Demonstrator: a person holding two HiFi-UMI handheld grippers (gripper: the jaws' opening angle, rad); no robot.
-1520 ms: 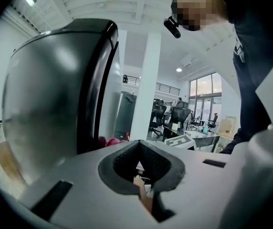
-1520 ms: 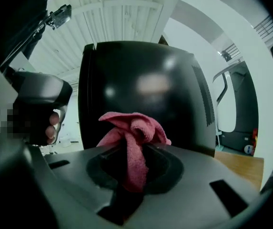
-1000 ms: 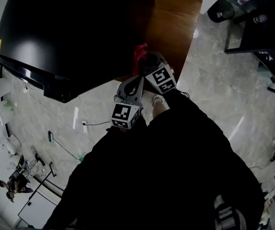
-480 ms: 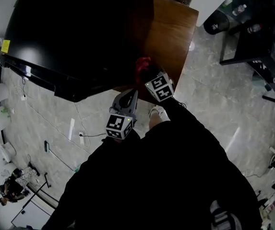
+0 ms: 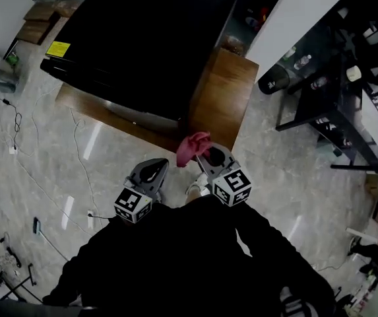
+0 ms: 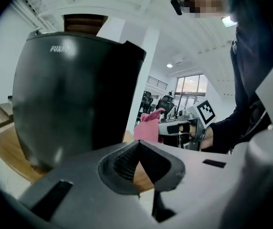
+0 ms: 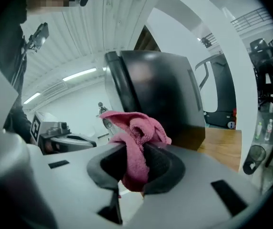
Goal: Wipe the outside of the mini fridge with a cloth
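The left gripper point(image 6: 137, 146) is clamped shut on nothing, aimed at the fridge point(image 5: 142, 38); that stiff, heavy-looking black box stands upright on a wooden platform point(image 5: 225, 91). Near its corner, not touching, the right gripper point(image 7: 135, 151) pinches the cloth point(image 7: 134, 123) by its middle; soft and light, the bunch points up.

Mini fridge point(image 5: 142, 45): glossy black, smooth, reflective. Cloth point(image 5: 192, 148): pink terry, fuzzy. Platform point(image 5: 225, 98), frame centre: smooth brown wood. Floor point(image 5: 50, 170): polished grey stone. Right tool point(image 7: 135, 150): matt grey plastic.
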